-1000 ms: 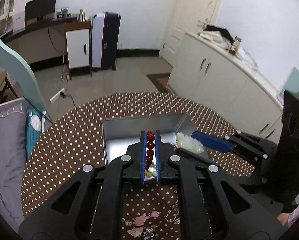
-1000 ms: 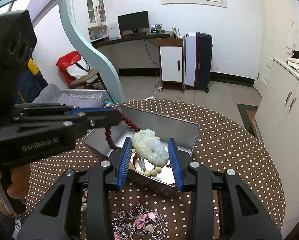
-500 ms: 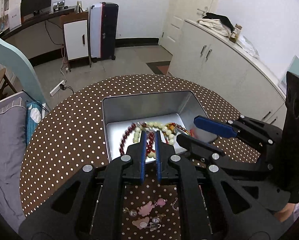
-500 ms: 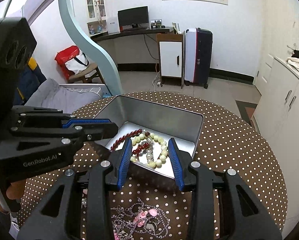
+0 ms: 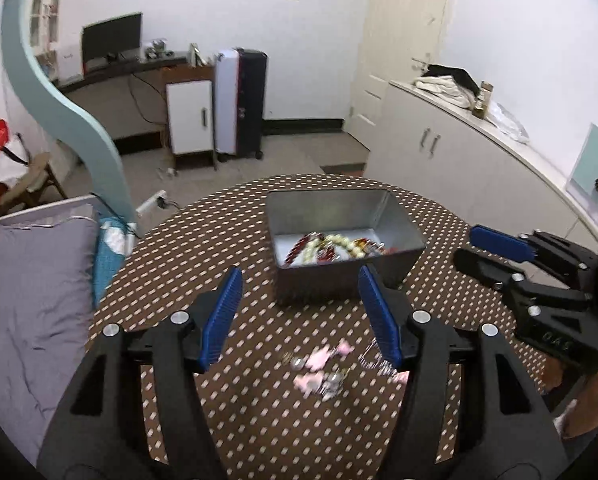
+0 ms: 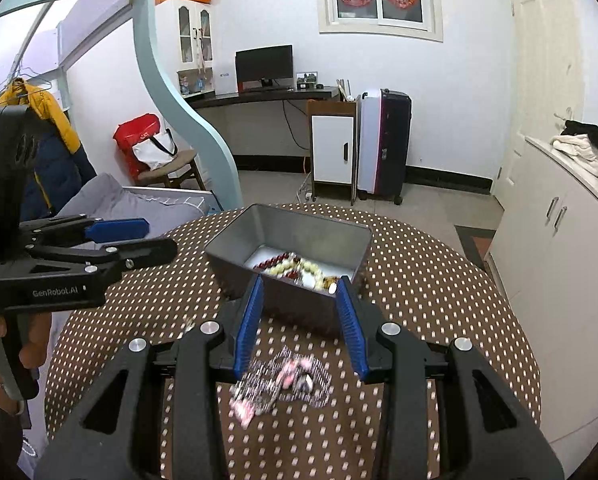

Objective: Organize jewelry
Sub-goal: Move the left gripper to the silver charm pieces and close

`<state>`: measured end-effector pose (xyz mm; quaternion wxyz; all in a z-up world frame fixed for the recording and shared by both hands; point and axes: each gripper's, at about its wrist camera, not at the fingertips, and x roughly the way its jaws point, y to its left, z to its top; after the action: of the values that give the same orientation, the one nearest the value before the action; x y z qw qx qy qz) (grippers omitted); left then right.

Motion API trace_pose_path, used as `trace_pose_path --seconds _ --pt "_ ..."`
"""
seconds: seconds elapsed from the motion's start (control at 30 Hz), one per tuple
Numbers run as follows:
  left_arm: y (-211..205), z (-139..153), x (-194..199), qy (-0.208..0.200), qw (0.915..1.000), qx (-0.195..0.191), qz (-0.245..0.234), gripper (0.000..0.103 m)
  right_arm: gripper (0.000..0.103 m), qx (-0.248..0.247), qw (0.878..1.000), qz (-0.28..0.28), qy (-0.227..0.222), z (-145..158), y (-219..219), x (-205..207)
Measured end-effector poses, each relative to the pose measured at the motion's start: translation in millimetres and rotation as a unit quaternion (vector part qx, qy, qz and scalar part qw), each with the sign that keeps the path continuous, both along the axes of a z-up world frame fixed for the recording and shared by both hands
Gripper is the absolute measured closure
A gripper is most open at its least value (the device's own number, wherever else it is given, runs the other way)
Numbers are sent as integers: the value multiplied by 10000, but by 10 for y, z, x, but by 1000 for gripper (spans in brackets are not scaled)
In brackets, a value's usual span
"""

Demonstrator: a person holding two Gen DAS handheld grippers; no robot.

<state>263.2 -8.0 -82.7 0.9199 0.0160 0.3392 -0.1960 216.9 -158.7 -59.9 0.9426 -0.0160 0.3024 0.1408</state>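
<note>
Hovering over the dotted table (image 5: 203, 248), the left claw (image 5: 299, 308) is spreading its jaws with nothing between them. The right claw (image 6: 301, 320) stands parted and empty. Bead bracelets (image 5: 327, 246) lie inside the metal tin (image 5: 319, 208); a chain-and-pink-charm pile (image 6: 283, 380) rests on the table just before it.

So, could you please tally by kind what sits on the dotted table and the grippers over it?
Metal tins: 1
Loose jewelry piles: 1
Grippers, left gripper opening and empty, right gripper open and empty: 2
Total: 4
</note>
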Motion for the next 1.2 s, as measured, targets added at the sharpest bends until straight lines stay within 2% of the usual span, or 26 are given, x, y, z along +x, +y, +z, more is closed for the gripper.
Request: trace_pose_path --seconds 0.3,0.47,0.57,0.67,0.77,0.9,1.17,1.2 --pt "-20 -376 -432 -48 9992 399 -51 43 64 -101 9996 -8 268 -266 26 -328" --pt "-146 -641 -486 266 9984 458 -202 43 64 -100 9988 -45 482 -430 -6 -394" --pt "-174 -729 -484 317 9979 550 -154 43 64 -61 9983 -57 570 -498 -27 -423" --pt "-190 -784 -430 462 9977 479 -128 43 63 -47 9978 -51 659 -549 -24 -428" --pt "-211 -807 -361 566 9973 444 -133 49 63 -22 9974 -44 725 -593 -51 -423" --pt "-286 -891 -272 809 9947 617 -145 65 60 16 9971 -30 756 -594 -50 -406" --pt "-383 -882 -179 801 9936 778 -152 65 59 64 9966 -7 821 -621 -84 -384" --pt "-387 -877 -160 806 9938 755 -132 71 59 58 9966 -5 824 -624 -82 -384"
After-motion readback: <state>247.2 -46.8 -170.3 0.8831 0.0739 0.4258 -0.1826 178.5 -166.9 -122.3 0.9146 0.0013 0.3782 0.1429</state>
